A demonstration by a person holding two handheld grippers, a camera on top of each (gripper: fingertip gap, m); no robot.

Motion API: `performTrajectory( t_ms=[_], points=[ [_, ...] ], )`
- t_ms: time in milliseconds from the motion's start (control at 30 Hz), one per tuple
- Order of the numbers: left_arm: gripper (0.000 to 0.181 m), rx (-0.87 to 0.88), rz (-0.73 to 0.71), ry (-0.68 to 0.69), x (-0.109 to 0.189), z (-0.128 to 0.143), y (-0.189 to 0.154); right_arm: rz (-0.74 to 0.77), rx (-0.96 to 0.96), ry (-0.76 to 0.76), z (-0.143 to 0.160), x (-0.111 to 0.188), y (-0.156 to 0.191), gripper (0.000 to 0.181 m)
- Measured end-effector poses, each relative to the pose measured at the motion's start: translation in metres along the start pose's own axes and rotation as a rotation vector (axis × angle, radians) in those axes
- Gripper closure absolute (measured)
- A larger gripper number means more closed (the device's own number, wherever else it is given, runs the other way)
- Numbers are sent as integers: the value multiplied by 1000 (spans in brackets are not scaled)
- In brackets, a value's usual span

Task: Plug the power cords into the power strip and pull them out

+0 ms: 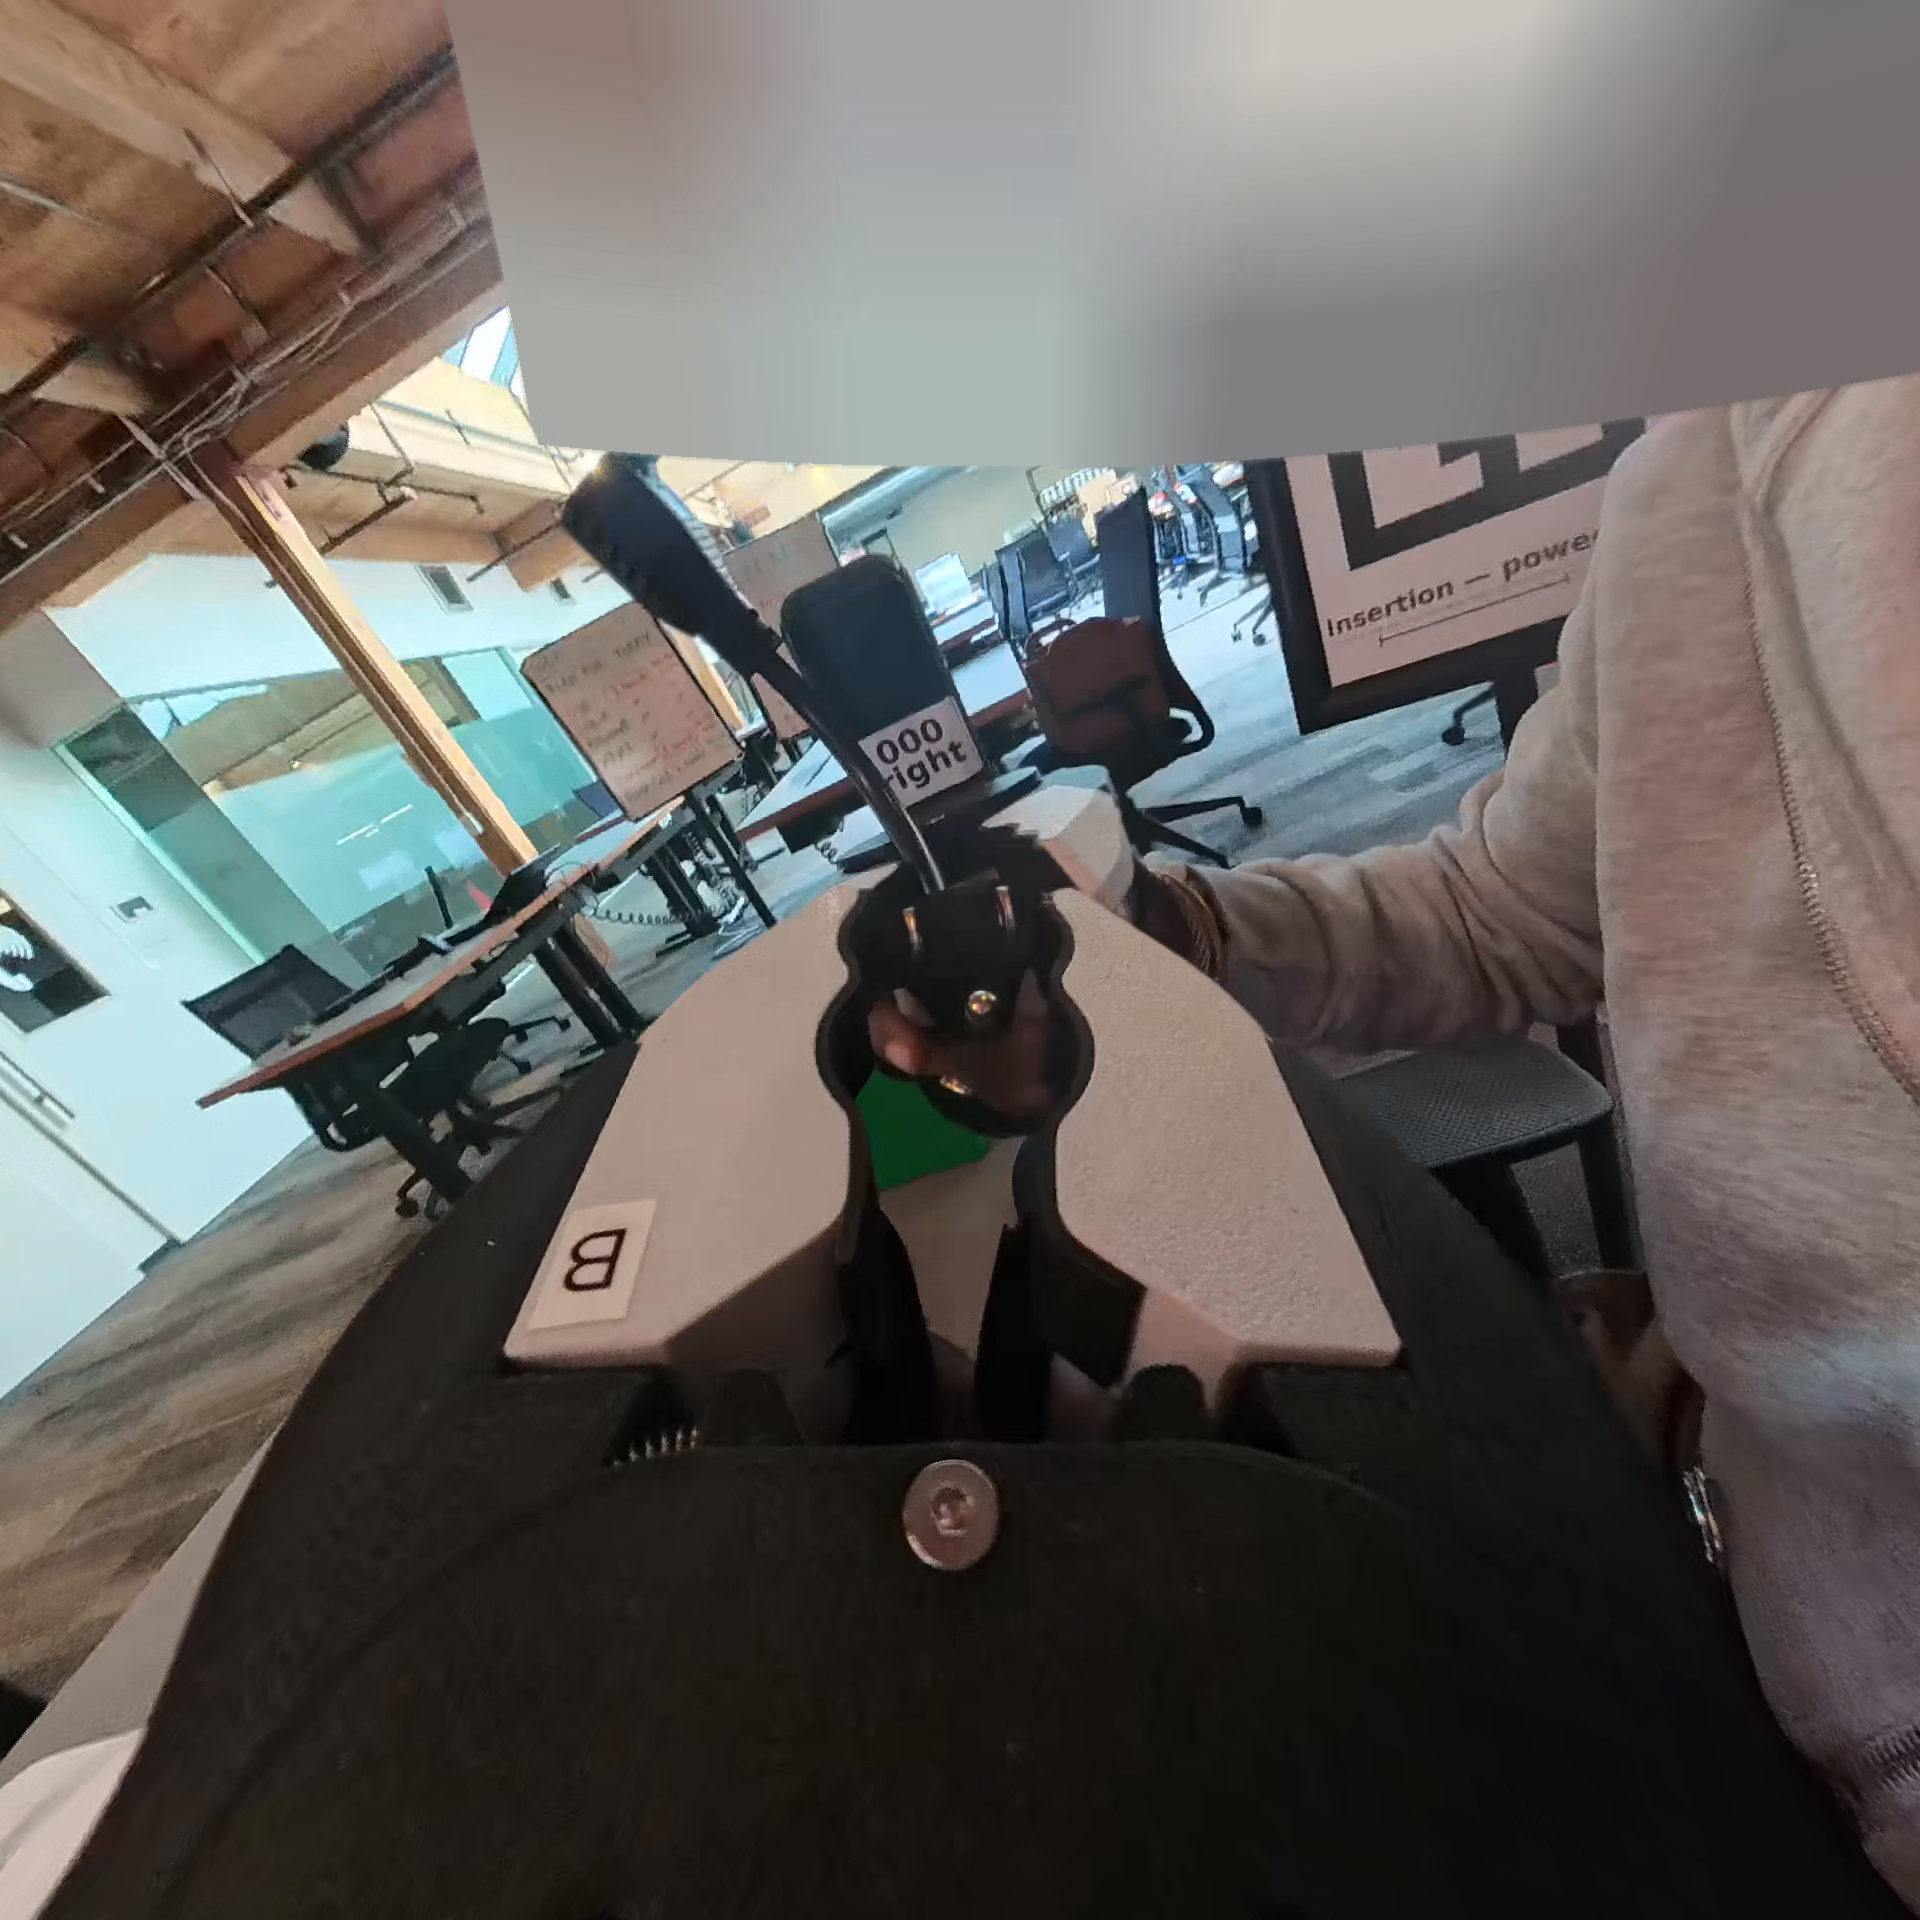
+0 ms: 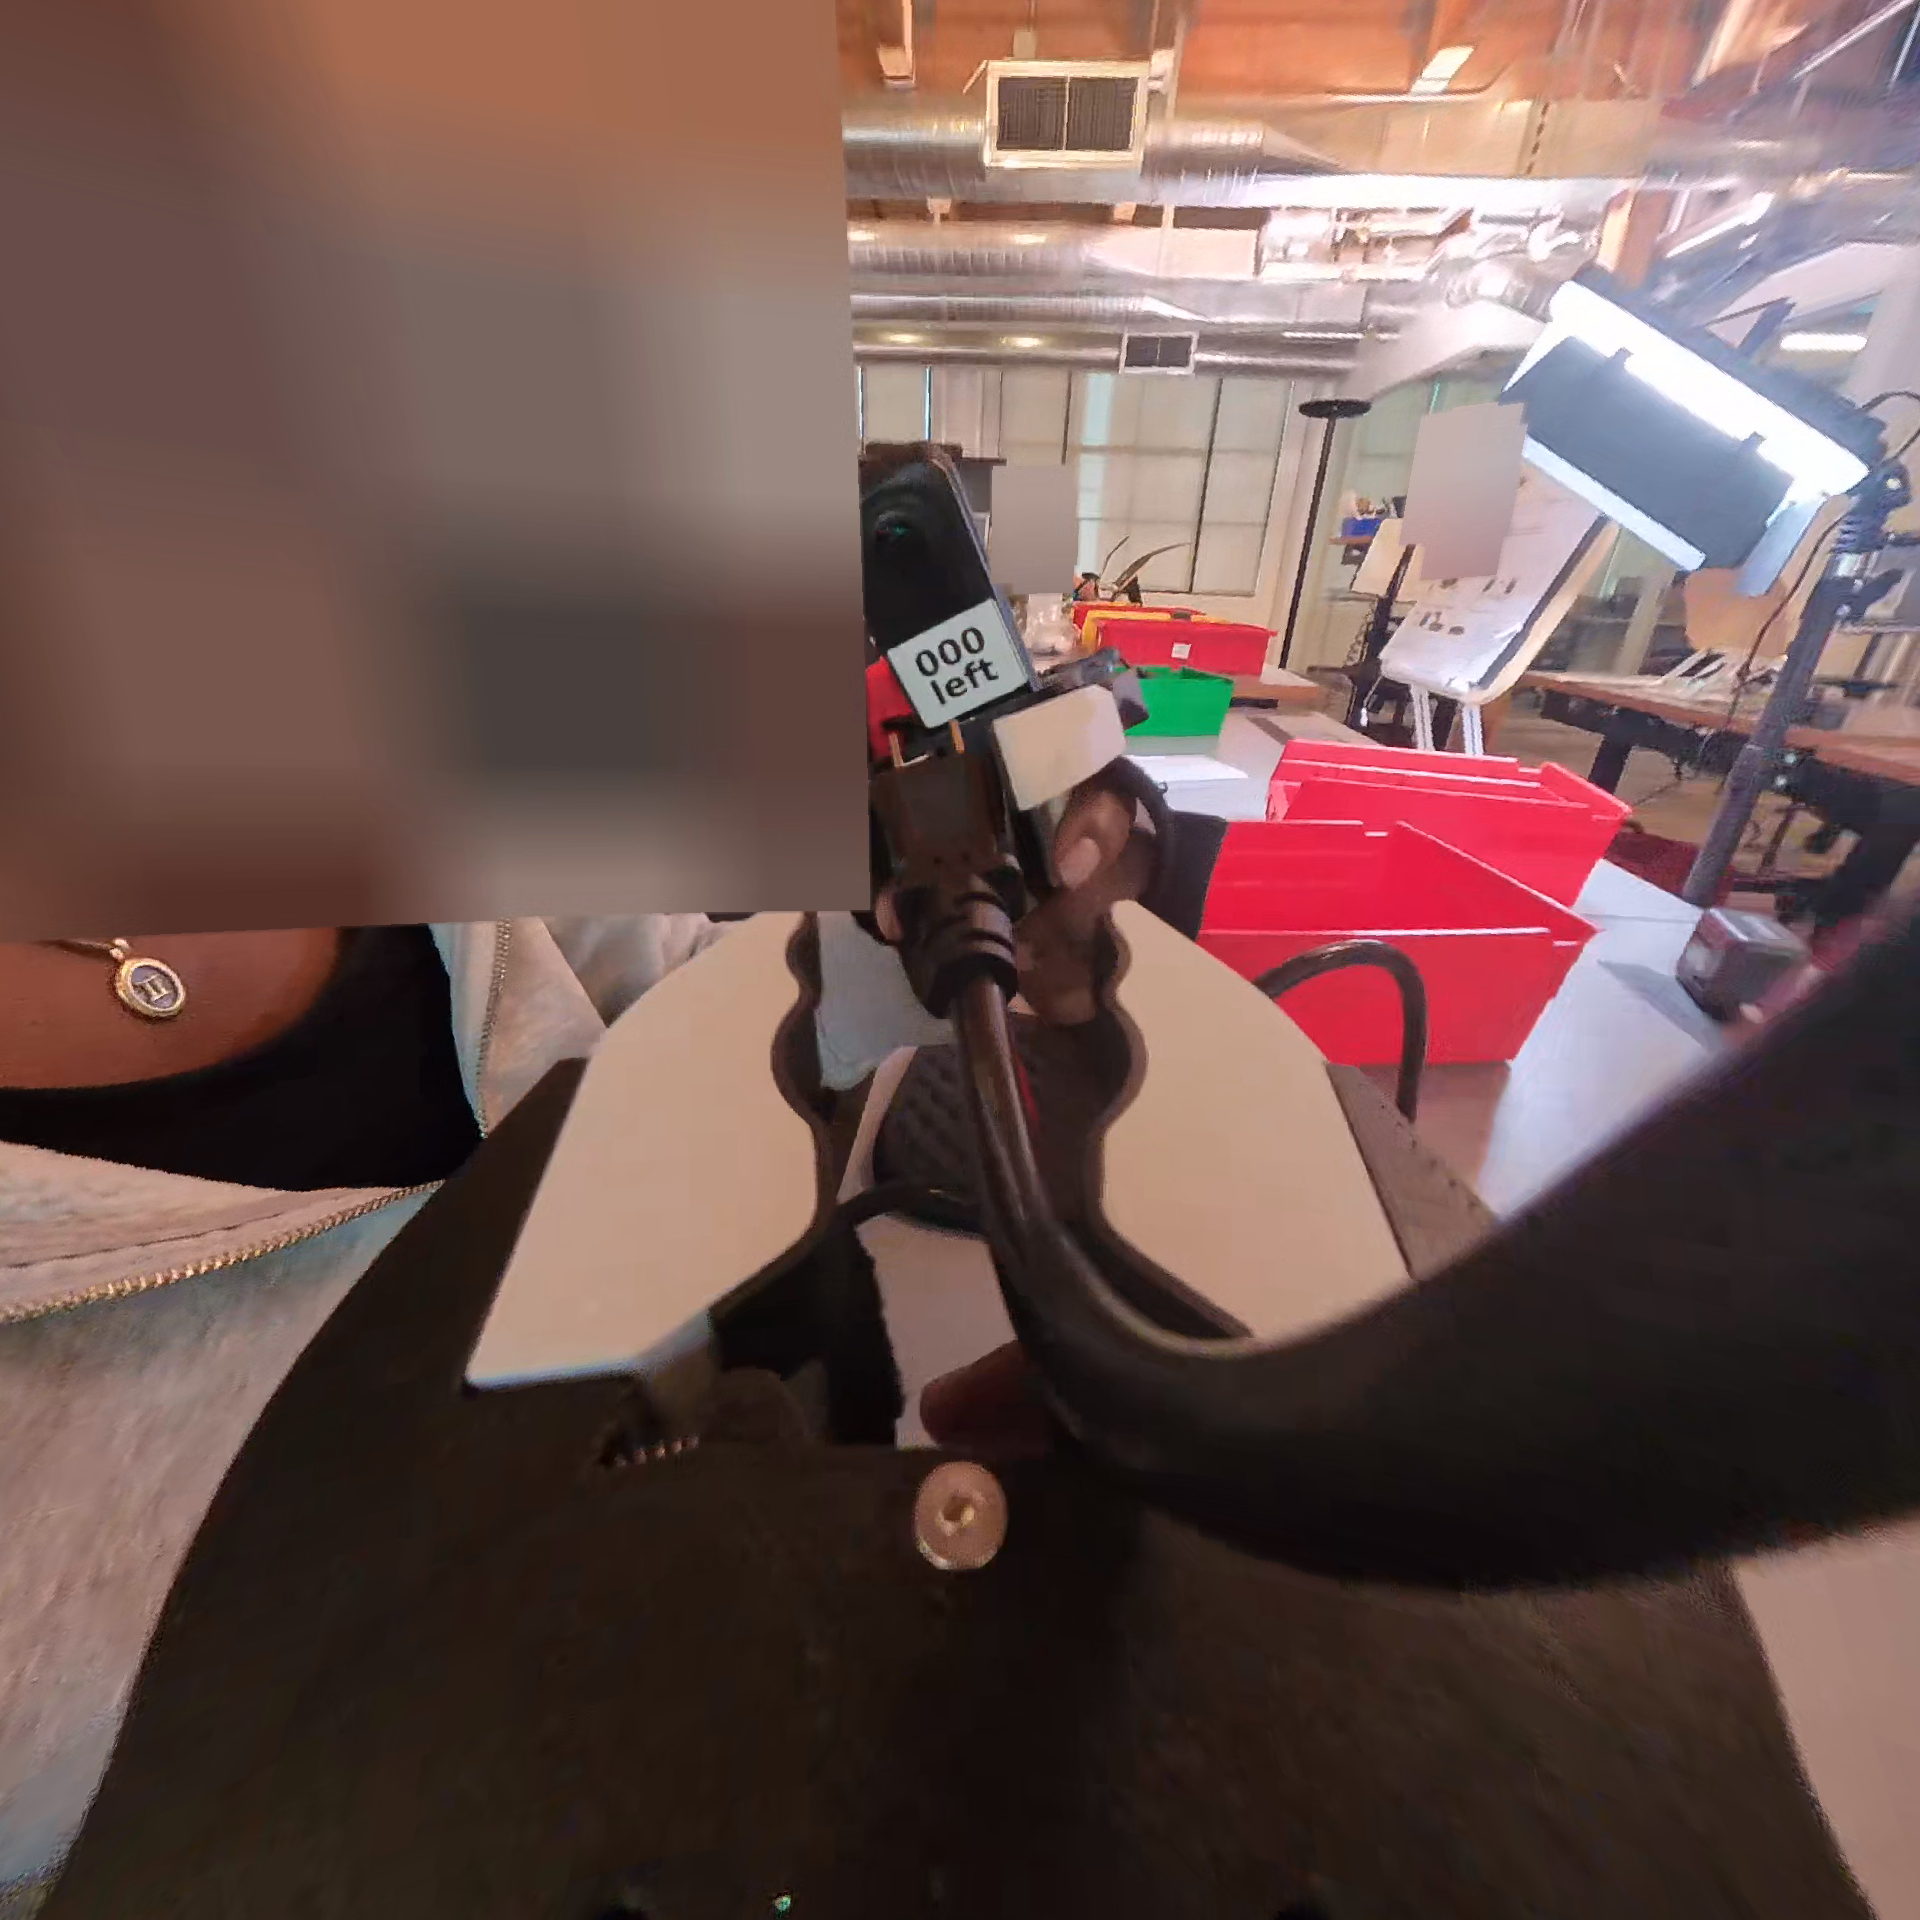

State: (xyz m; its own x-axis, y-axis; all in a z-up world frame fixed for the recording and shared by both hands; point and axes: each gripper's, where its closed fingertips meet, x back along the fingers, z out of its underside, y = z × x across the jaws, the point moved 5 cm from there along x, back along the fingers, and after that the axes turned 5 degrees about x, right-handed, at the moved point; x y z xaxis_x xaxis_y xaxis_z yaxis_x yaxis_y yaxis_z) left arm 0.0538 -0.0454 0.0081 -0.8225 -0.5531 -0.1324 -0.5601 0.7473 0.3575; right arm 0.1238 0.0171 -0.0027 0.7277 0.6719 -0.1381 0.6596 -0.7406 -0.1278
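**Item: power-cord plug [image 1: 951,966], black, three-pin.**

- Location: in mid-air between the two grippers, which face each other; well above the tabletop [image 2: 1558,1060]. The power strip is not in view.
- Holder: left tongs [image 1: 956,935], drawn narrow, their wavy black pads against both sides of the plug head; they appear to carry it.
- Right tongs [image 2: 961,966]: set wider, apart from the plug. The moulded strain relief and the cord [image 2: 997,1091] pass between their tips with a gap on each side.
- Probable reason for the hold: raised between both tools, the plug can be passed or re-gripped. At present the blades face into the left tool, so that hold cannot drive them into a socket. The right tongs sit at the cord end, the better end for pushing.
- Long axis: along the line joining the two grippers, roughly in line with both sets of fingers.
- Pointing: the two flat blades [image 1: 909,923] and round earth pin [image 1: 977,1003] aim at the left wrist camera and away from the right one.
- Cord run: leaves the rear of the plug, crosses close under the right lens and curves off to that view's right.

**Surroundings:** red bins [image 2: 1382,935] and a green bin [image 2: 1179,701] on the tabletop; a panel lamp [image 2: 1662,436] on a stand.
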Motion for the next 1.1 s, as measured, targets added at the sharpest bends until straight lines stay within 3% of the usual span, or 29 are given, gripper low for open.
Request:
performTrajectory(
  t_ms=[133,367,433,533,600,700,833,1100],
  points=[
    [152,8,0,-72,-2,2,-2,-33,-2,-84,-3,-3,1,155],
    [152,68,-23,-114,-2,4,-2,-37,14,-25,-2,-5,-2,157],
    [151,65,-51,31,1,9,-1,-27,-27,55,1,-2,-3,158],
    [123,123,-105,283,35,22,-2,-3,-91,201,5,9,-4,158],
    [108,265,-144,421,66,43,-5,32,-124,315,11,17,-6,158],
    [107,430,-241,547,93,92,-5,65,-187,476,27,26,-11,158],
    [103,519,-238,642,93,138,-17,71,-249,635,48,28,-16,158],
    [110,497,-144,792,76,166,-23,-11,-270,977,77,19,-31,157]
  ],
)
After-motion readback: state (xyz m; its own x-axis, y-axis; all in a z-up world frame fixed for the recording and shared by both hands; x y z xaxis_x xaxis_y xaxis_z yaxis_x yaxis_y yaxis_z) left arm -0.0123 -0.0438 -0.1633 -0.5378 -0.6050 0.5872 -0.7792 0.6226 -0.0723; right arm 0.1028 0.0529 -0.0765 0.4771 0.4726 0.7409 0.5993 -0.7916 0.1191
